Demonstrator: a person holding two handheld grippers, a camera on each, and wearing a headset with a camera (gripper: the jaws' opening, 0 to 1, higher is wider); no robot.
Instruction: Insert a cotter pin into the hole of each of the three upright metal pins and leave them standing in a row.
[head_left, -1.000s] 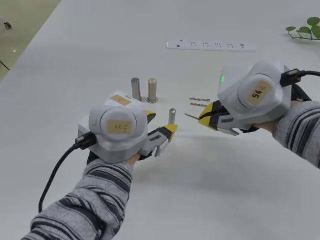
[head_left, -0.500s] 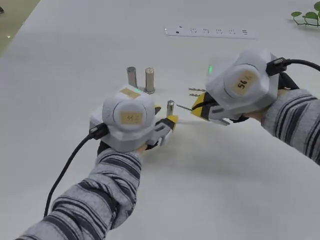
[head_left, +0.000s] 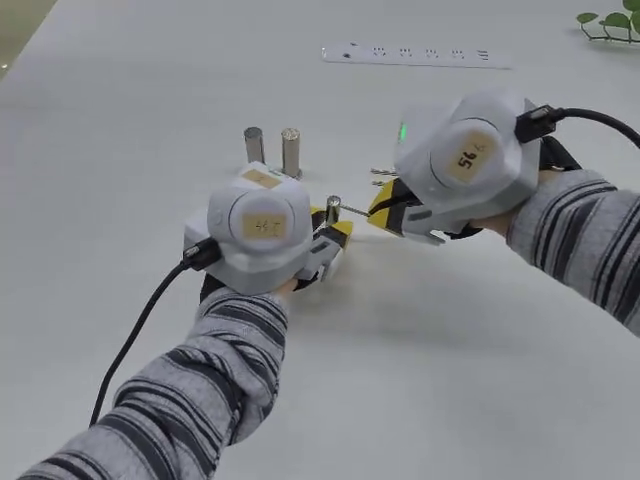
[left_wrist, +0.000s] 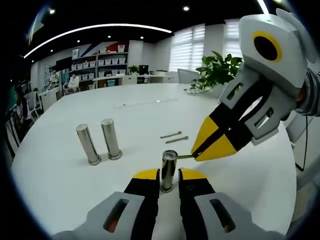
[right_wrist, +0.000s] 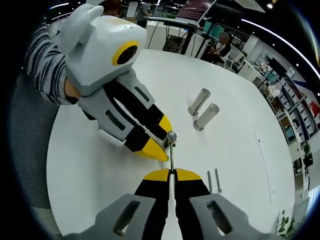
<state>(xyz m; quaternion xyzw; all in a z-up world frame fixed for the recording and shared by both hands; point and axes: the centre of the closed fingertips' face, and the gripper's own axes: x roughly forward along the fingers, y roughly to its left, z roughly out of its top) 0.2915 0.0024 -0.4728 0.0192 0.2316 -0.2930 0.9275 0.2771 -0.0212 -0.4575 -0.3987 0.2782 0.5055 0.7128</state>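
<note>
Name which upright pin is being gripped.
The lone pin clamped in the left gripper, cotter pin at its top; the other two pins stand free, side by side.

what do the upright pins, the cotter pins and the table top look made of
Upright pins: likely steel, polished, judging by the bright reflections along their grey sides.
Cotter pins: thin grey metal wire with a duller sheen; too small to say more.
Table top: smooth white with a low sheen, perhaps laminate; soft shadows, no grain.
</note>
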